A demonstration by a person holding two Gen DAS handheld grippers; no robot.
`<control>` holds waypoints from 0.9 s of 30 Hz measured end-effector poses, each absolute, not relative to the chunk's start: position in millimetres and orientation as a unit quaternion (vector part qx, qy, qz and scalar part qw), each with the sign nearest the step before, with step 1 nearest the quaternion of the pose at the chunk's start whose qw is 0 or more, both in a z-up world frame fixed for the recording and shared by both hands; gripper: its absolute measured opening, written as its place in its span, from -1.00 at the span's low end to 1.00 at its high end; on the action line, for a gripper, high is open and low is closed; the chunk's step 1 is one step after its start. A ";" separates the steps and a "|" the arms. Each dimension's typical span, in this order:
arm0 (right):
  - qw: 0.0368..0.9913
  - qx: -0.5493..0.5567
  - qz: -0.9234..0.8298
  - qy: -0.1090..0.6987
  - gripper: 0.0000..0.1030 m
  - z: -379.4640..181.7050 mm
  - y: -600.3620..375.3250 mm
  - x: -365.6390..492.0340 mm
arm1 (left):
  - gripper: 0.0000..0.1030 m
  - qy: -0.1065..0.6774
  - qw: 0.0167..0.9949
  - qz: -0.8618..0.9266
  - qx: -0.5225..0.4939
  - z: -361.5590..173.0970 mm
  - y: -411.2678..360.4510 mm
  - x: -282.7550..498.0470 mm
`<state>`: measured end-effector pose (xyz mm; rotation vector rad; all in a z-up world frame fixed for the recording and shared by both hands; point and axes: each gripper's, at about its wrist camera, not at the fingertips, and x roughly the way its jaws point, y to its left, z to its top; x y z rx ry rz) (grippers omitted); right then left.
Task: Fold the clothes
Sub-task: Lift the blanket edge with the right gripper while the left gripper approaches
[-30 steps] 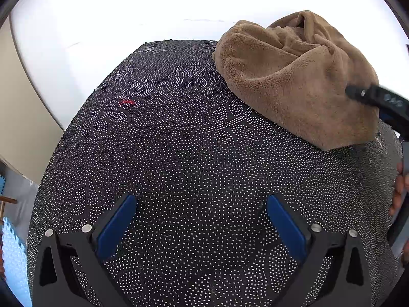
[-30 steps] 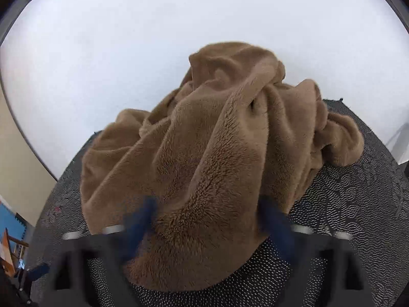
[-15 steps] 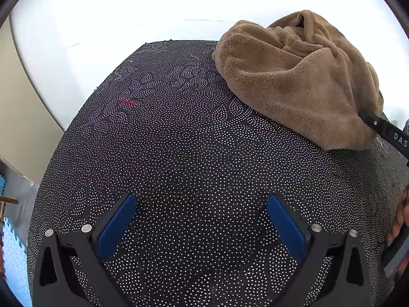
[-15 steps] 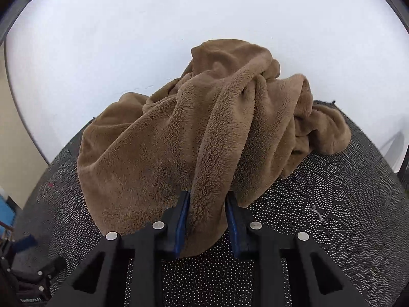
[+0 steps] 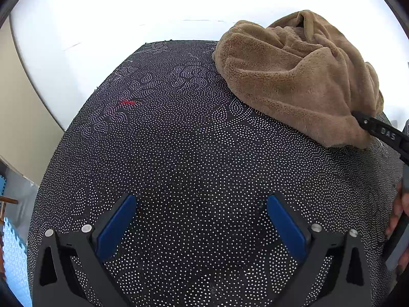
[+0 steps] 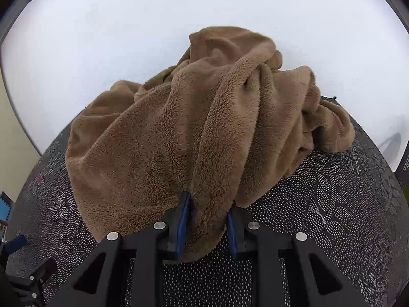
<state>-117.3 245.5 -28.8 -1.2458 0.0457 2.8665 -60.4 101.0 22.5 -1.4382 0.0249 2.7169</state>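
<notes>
On the dotted black mat [image 6: 332, 217], the right gripper [image 6: 207, 226] pinches a thick fold of the crumpled brown fleece garment [image 6: 179, 133], its jaws opening slightly, so the plush pile may slip free; the left gripper [image 5: 202, 220] hangs wide and empty.

This looks like a room in a home. A dark cloth with white dots [image 5: 194, 138] covers the surface, with a plain white wall [image 5: 127, 12] at twelve o'clock and a beige wall [image 5: 18, 107] at nine. Down at eight o'clock, blue foam matting [image 5: 12, 250] lies on the floor.
</notes>
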 end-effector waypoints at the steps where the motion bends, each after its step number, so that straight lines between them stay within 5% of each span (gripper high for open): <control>1: 0.009 -0.406 0.914 0.010 -0.27 -30.7 244.9 -120.6 | 0.99 0.008 0.034 0.883 -0.468 22.5 101.4 -60.2; 6: 0.021 -0.430 0.902 0.040 0.65 -38.6 262.3 -129.2 | 0.99 0.008 0.033 0.883 -0.468 23.5 102.1 -59.3; 10: 0.008 -0.438 0.896 0.075 0.95 -41.3 278.1 -129.8 | 0.99 0.008 0.033 0.883 -0.468 25.6 102.8 -58.1; 27: 0.023 -0.450 0.892 0.041 0.98 -40.1 280.0 -121.1 | 0.99 0.008 0.031 0.883 -0.467 25.5 107.9 -55.8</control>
